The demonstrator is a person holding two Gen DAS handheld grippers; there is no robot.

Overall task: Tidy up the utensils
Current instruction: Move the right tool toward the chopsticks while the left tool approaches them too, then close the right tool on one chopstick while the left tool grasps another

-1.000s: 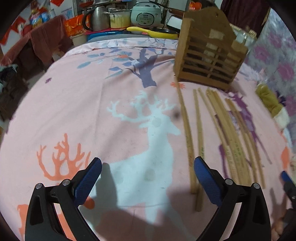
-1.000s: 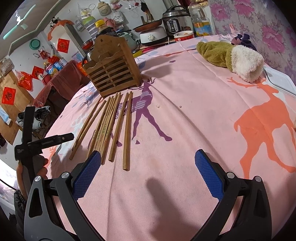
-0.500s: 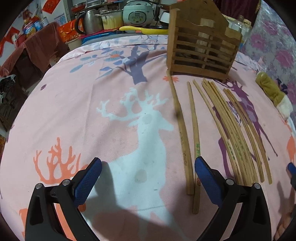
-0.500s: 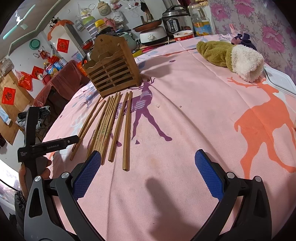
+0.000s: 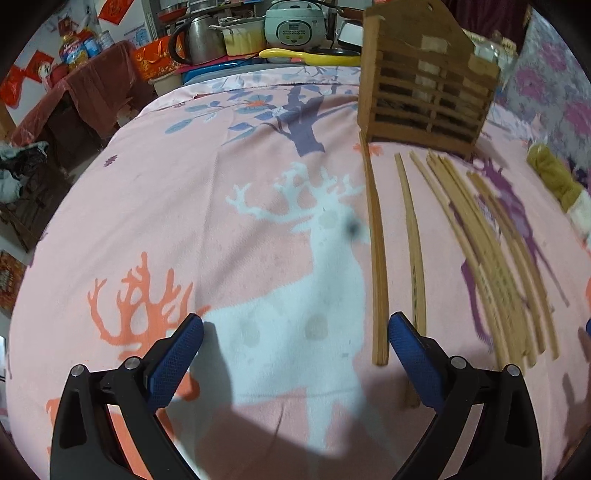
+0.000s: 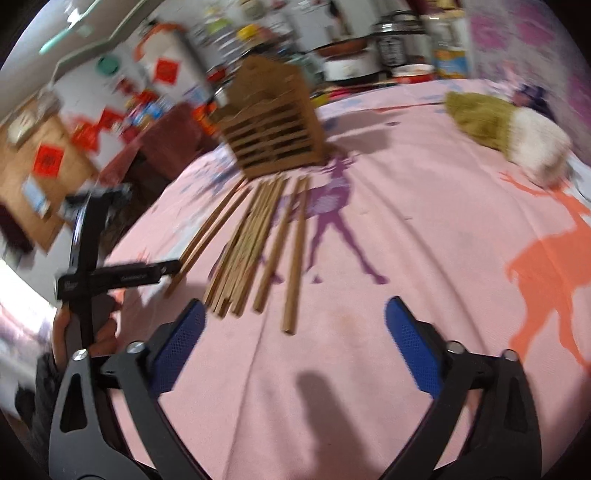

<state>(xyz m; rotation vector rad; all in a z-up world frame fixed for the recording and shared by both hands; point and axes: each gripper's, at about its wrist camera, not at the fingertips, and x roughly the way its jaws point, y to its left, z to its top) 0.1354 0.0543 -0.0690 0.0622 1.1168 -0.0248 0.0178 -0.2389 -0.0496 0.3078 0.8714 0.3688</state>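
Observation:
Several wooden chopsticks (image 5: 458, 236) lie side by side on the pink deer-print cloth (image 5: 184, 221), in front of a slatted wooden holder (image 5: 424, 81). My left gripper (image 5: 295, 347) is open and empty, low over the cloth, with the leftmost chopsticks (image 5: 378, 266) just inside its right finger. In the right wrist view the chopsticks (image 6: 255, 240) and the holder (image 6: 273, 122) lie ahead. My right gripper (image 6: 295, 332) is open and empty, with the near ends of the chopsticks just ahead between its fingers. The left gripper's frame (image 6: 88, 266) shows at the left.
A green and white plush item (image 6: 506, 125) lies on the cloth at the right. Pots, a kettle (image 5: 195, 37) and a rice cooker (image 5: 295, 26) stand behind the holder. A chair draped in red cloth (image 5: 92, 85) stands off the far left edge.
Both grippers have moved forward toward the chopsticks. The right view now swings left and is blurred; the chopstick ends sit nearer its fingers. Both stay open.

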